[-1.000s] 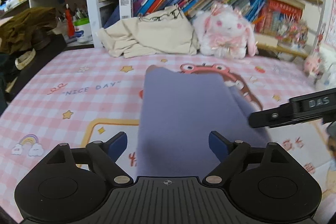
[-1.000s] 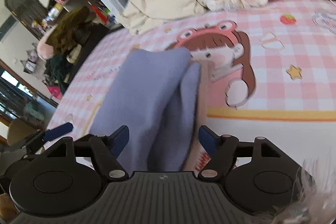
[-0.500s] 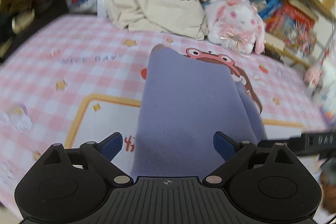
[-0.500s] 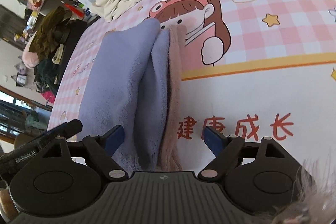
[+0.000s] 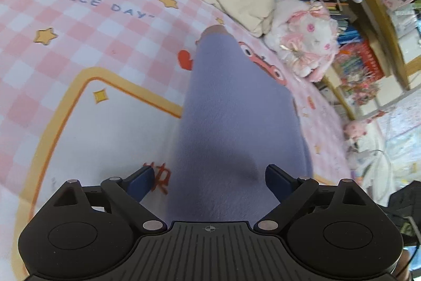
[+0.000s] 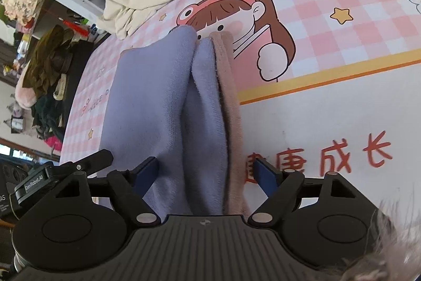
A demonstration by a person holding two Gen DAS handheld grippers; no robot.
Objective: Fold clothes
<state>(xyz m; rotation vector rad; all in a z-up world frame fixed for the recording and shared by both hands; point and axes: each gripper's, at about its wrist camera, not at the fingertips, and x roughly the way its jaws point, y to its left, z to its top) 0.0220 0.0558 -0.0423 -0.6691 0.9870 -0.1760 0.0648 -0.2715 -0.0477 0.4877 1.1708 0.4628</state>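
**A:** Lavender fleece, that's the garment [image 5: 236,128], folded into a long narrow strip on the pink checked mat [image 5: 79,25]. Where are the claws relative to it?

**B:** Both at its near end. Strip runs straight from 6 to 12 o'clock ahead of each one, long axis in line with the fingers. Left gripper [image 5: 209,182] is spread wide, near end sitting between the blue pads, not pinched. Right gripper [image 6: 206,171] is spread too, straddling the layered edge.

**A:** Which is nearer?

**B:** Can't call it. My guess is the next fold goes lengthwise, near end up toward 12.

**A:** How's it look?

**B:** Soft, fuzzy, thick. Stacked purple layers with a beige-pink lining along the right edge
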